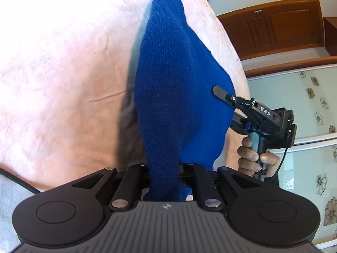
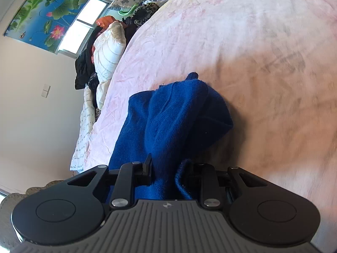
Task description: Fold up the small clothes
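A bedroom: a wide bed covered with a pale pink, faintly flowered sheet fills most of both views.

The left gripper has its jaws closed on a bunched edge of the blue knitted garment, which runs straight out from between its fingers. The right gripper likewise has its jaws clamped on a gathered part of the same garment; in the left wrist view one of its fingers lies against the cloth's right edge, and the person's right hand is wrapped around the handle below it.

Between the two grips the blue knit is lifted off the sheet, with its shadow on the bed beneath it. Its far end narrows to a rounded tip in the left wrist view, and in the right wrist view it folds over itself in a hump, a small ribbed end sticking out at the far side. Whether the far end touches the sheet cannot be told.

Further out, a heap of clothes and white quilted bedding lies along the far edge of the bed under a window, beside a lotus-flower wall picture. On the other side stand a brown wooden cabinet and glass panels with flower prints.
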Demonstrator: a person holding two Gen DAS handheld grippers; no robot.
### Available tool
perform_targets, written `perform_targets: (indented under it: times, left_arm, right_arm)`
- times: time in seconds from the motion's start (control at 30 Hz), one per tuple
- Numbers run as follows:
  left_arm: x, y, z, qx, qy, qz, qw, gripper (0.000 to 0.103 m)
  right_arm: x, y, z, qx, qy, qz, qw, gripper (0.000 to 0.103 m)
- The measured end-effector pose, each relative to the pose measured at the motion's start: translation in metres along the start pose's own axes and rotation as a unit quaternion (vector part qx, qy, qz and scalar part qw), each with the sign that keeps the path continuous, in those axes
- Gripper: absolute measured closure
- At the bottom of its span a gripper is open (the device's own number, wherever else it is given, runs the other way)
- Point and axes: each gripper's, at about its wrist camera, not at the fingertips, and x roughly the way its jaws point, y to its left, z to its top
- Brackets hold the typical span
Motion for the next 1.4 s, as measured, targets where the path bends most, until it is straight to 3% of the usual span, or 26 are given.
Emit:
perform_targets:
  times: [0.27,0.33,0.4,0.43,0.6,0.73,0.83,0.87,0.9,0.97,1.0,1.07,1.13,1.2,1.27,1.4]
  left_arm:
    - [-0.001,0.011,-0.004,0.002,-0.009,0.013,0.9999,0.093]
    - [-0.001,0.007,-0.007,0.023,-0.018,0.021,0.9994,0.091]
    - [-0.002,-0.005,-0.014,0.052,-0.031,0.041,0.9973,0.090]
    - [-0.006,-0.011,-0.017,0.069,-0.042,0.054,0.9953,0.086]
    - [-0.031,-0.037,-0.038,0.170,-0.093,0.122,0.9733,0.078]
    - [-0.046,-0.041,-0.051,0.202,-0.135,0.156,0.9575,0.074]
    - [-0.049,-0.053,-0.067,0.252,-0.167,0.174,0.9373,0.074]
    - [-0.047,-0.062,-0.075,0.281,-0.175,0.174,0.9274,0.074]
    - [-0.042,-0.069,-0.082,0.313,-0.177,0.170,0.9173,0.074]
    - [-0.031,-0.077,-0.091,0.361,-0.164,0.168,0.9026,0.074]
    - [-0.019,-0.076,-0.091,0.367,-0.148,0.171,0.9023,0.074]
    - [0.000,-0.066,-0.088,0.351,-0.120,0.184,0.9102,0.074]
    - [0.004,-0.061,-0.090,0.349,-0.126,0.184,0.9103,0.073]
    - [0.000,-0.064,-0.094,0.346,-0.121,0.175,0.9136,0.066]
    - [0.002,-0.062,-0.092,0.336,-0.117,0.166,0.9199,0.056]
    - [0.009,-0.065,-0.094,0.345,-0.131,0.176,0.9125,0.054]
  right_arm:
    - [0.004,-0.001,-0.002,0.002,-0.023,-0.016,1.000,0.073]
    - [0.007,-0.005,0.000,0.011,-0.035,-0.021,0.999,0.068]
    - [0.004,-0.007,-0.002,0.034,-0.052,-0.021,0.998,0.055]
    - [-0.001,-0.007,-0.004,0.041,-0.061,-0.014,0.997,0.056]
    - [-0.049,0.000,-0.036,0.035,-0.096,-0.001,0.995,0.052]
    - [-0.074,0.009,-0.078,0.033,-0.051,0.038,0.997,0.052]
    - [-0.072,0.013,-0.100,0.030,-0.025,0.032,0.999,0.054]
    - [-0.067,0.014,-0.104,0.027,-0.016,0.025,0.999,0.062]
    - [-0.062,0.016,-0.107,0.021,-0.008,0.011,1.000,0.067]
    - [-0.051,0.017,-0.109,0.011,0.004,-0.016,1.000,0.067]
    - [-0.046,0.017,-0.110,0.006,0.010,-0.026,1.000,0.068]
    - [-0.041,0.019,-0.112,-0.001,0.018,-0.024,1.000,0.068]
    - [-0.038,0.022,-0.115,-0.016,0.022,-0.042,0.999,0.070]
    - [-0.036,0.020,-0.116,-0.043,0.029,-0.088,0.995,0.101]
    - [-0.039,0.007,-0.114,-0.020,0.031,-0.063,0.997,0.101]
    - [-0.040,0.014,-0.115,-0.040,0.029,-0.078,0.996,0.101]
